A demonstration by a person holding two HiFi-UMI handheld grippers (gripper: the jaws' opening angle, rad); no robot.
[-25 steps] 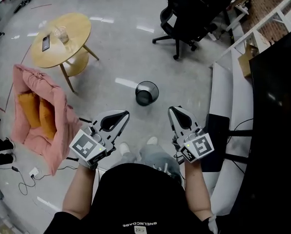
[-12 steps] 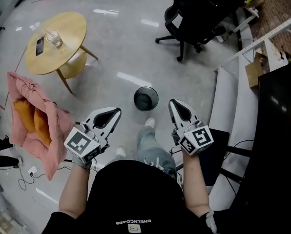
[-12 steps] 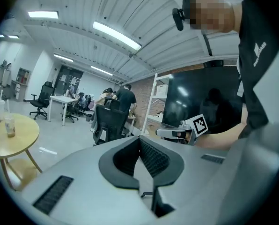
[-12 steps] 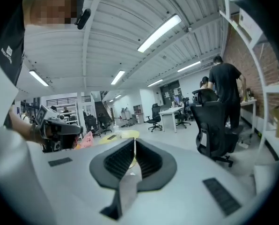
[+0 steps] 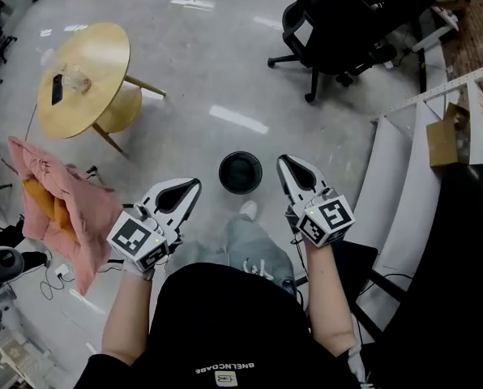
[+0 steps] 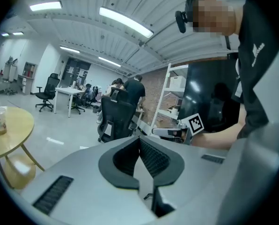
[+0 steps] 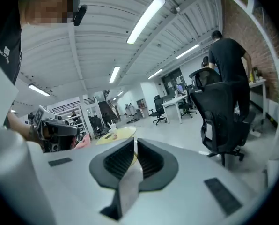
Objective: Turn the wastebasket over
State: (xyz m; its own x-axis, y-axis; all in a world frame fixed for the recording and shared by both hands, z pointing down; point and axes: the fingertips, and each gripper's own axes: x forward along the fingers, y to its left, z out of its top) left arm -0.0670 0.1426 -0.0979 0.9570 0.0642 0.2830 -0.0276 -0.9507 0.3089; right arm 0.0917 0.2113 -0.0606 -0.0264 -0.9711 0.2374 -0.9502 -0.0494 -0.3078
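Approach step, I judge; left tongs (image 5: 191,186) and right tongs (image 5: 286,165) closed, empty; wastebasket (image 5: 241,173) upright mid-frame; next, open and lower.

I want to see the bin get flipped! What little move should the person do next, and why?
Probably lower both hand-held grippers toward the wastebasket, opening the jaws. It stands upright on the floor just ahead, and the left hand-held gripper and right hand-held gripper are shut, empty and apart from it.
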